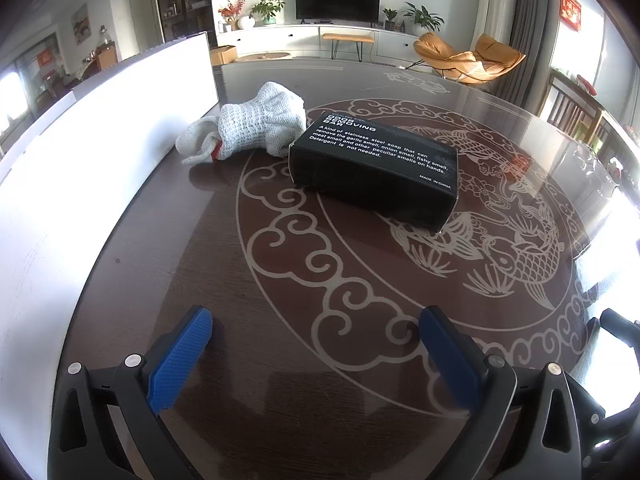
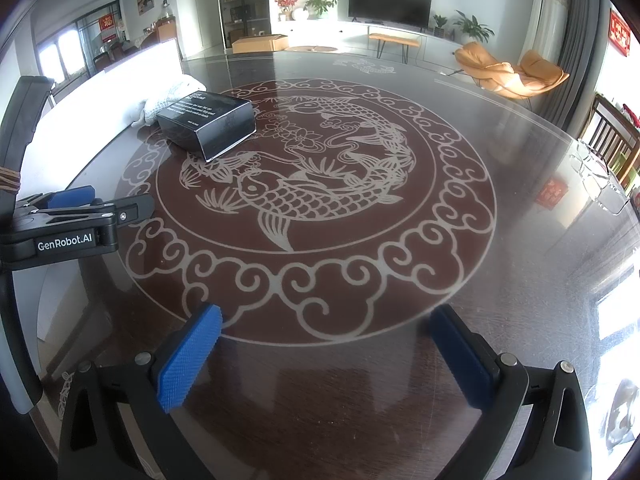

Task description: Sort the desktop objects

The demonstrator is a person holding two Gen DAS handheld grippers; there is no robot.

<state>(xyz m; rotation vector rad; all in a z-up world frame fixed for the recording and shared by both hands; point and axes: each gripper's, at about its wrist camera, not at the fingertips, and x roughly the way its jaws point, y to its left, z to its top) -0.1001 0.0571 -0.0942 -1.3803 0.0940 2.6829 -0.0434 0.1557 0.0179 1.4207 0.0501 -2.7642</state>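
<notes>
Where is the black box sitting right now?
The black box lies flat on the table, centre of the left wrist view and upper left of the right wrist view, just right of the white knitted cloth, near the white tray wall.

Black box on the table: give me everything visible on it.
The black box is a flat rectangular carton, cardboard by the look of it, closed, lying on its broad face on the glossy patterned table. White print on top describes a stainless steel odor-removing soap and reads "MADE IN CHINA". The white knitted cloth lies just behind it, possibly touching. Neither claw touches it.
</notes>
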